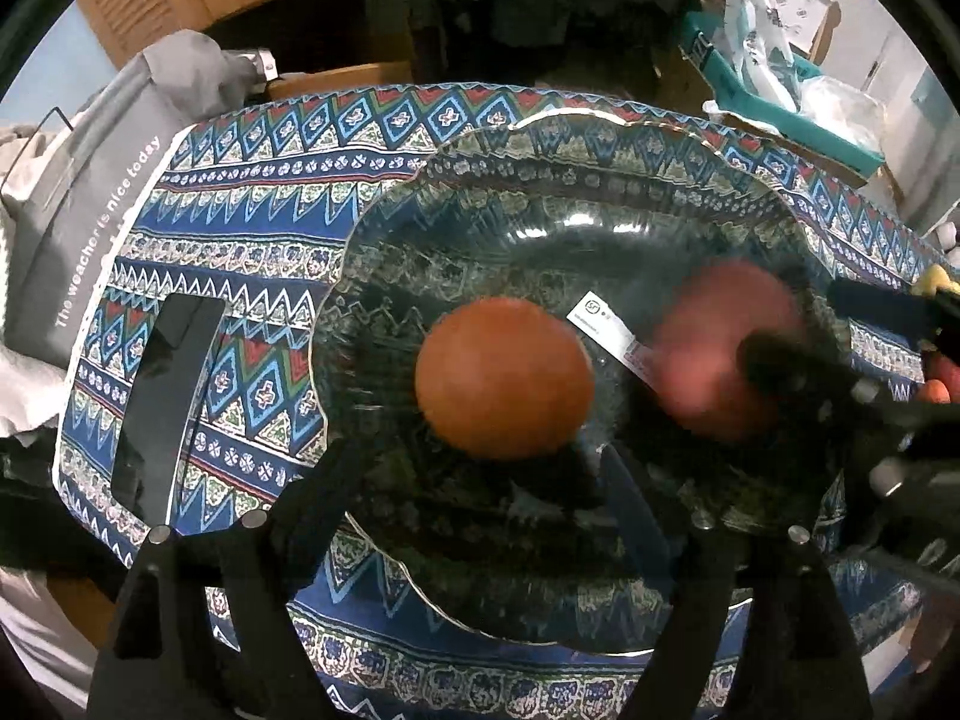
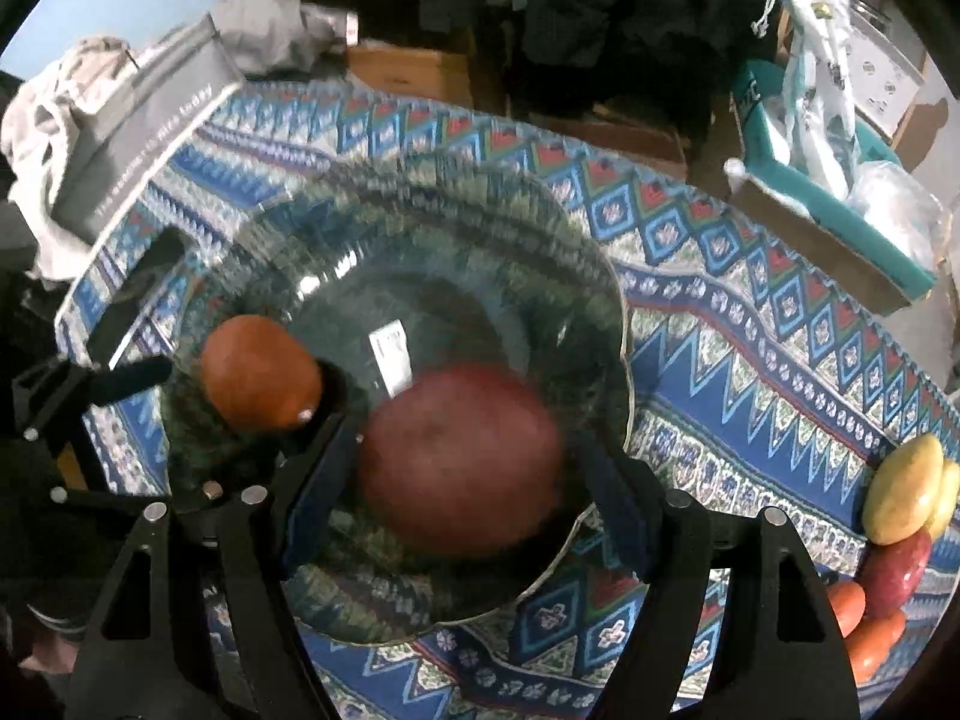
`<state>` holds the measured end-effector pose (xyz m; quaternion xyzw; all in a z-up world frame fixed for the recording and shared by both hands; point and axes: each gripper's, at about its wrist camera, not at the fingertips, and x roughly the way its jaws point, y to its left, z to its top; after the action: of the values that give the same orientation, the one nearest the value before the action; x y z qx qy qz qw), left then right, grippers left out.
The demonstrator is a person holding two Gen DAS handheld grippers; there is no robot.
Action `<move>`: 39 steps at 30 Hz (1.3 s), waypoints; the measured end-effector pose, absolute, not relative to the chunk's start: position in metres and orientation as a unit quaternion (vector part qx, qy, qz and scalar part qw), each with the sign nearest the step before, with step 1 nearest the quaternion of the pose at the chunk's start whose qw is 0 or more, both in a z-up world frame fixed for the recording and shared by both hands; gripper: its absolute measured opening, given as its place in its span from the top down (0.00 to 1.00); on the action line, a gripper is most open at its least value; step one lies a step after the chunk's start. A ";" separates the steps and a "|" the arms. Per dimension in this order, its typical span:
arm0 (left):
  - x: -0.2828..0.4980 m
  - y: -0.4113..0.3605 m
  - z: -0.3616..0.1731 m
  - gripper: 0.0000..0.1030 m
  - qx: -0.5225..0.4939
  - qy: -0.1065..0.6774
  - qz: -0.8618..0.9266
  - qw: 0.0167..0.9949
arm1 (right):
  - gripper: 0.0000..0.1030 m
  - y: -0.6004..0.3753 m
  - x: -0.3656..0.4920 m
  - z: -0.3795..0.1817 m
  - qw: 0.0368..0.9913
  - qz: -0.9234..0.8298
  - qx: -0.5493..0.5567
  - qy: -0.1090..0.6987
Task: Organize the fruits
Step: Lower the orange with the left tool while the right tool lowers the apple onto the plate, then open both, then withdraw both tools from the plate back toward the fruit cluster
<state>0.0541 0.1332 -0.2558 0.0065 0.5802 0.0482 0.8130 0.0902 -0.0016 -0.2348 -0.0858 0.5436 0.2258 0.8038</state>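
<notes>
The right hand-held gripper [image 2: 462, 474] straddles the red apple [image 2: 462, 462] over the glass bowl [image 2: 606, 300], fingers spread; the orange [image 1: 504, 378] lies leftward.

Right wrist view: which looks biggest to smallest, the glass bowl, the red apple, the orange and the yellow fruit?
1. Glass bowl
2. Red apple, though it is blurred and nearest the camera
3. Orange and yellow fruit: too alike to rank
</notes>
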 end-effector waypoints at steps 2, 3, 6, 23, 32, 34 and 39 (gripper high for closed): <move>0.054 0.135 -0.255 0.19 0.004 0.580 0.050 0.813 | 0.25 -0.003 0.091 -0.226 0.811 0.226 -0.080 0.534; 0.054 0.136 -0.255 0.19 0.003 0.580 0.051 0.813 | 0.25 -0.003 0.092 -0.223 0.812 0.227 -0.078 0.533; 0.053 0.137 -0.251 0.19 0.002 0.575 0.053 0.817 | 0.25 -0.006 0.093 -0.215 0.817 0.221 -0.076 0.527; 0.040 0.118 -0.209 0.19 0.014 0.536 0.039 0.843 | 0.25 -0.039 0.078 -0.176 0.852 0.164 -0.099 0.488; 0.036 0.092 -0.185 0.19 0.022 0.515 0.017 0.856 | 0.24 -0.075 0.067 -0.146 0.871 0.130 -0.088 0.465; 0.036 0.086 -0.182 0.19 0.025 0.513 0.014 0.858 | 0.23 -0.084 0.064 -0.140 0.875 0.120 -0.090 0.461; 0.034 0.070 -0.171 0.19 0.033 0.505 0.002 0.863 | 0.23 -0.107 0.055 -0.130 0.882 0.099 -0.086 0.453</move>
<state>0.0341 0.0703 -0.1715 0.0331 0.5049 0.0020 0.8625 0.0551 -0.1072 -0.1301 -0.0862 0.4531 0.0990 0.8817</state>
